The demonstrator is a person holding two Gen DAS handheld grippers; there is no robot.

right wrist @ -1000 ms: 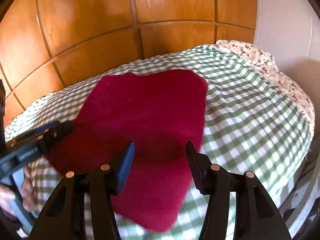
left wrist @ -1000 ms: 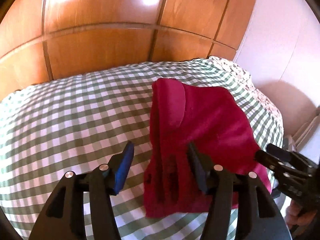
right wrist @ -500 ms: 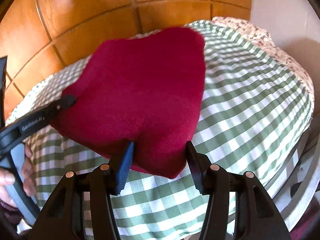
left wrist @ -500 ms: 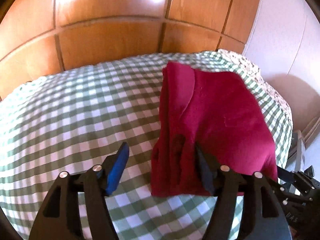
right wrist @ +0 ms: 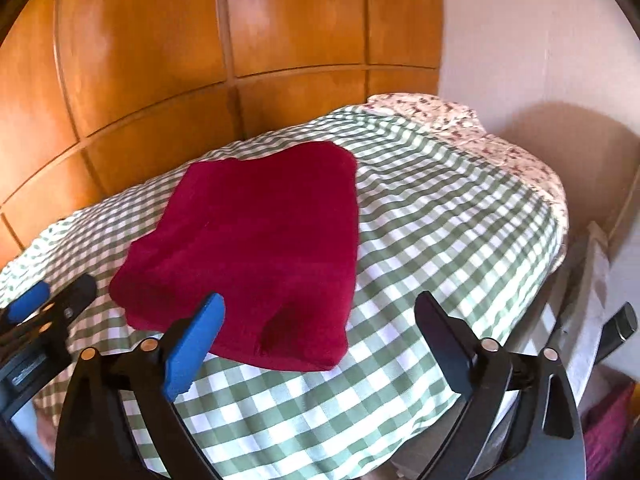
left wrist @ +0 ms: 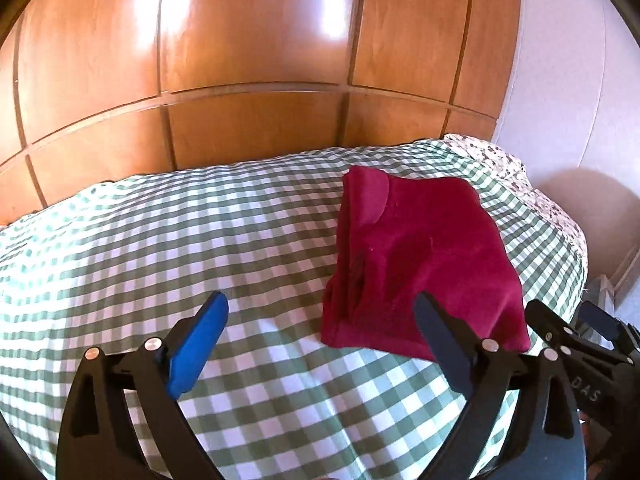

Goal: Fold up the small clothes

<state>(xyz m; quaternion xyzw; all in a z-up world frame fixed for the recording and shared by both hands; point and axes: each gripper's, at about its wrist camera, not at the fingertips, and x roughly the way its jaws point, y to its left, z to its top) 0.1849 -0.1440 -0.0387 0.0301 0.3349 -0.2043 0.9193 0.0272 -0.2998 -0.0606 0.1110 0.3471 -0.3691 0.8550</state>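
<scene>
Red garment (right wrist: 256, 248) folded in compact rectangle on bed (right wrist: 440, 216), 11 o'clock of right gripper (right wrist: 320, 340). Left gripper (left wrist: 320, 340) and right both apart, empty. Fold looks done; maybe final tidy left.

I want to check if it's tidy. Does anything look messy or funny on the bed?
Nothing much. The red garment lies folded flat on the checked bedcover, nothing spilled or torn. Only a loose rounded flap shows at its far corner, and the near edge has a small dent. Both tongs hang open, off the cloth.
</scene>
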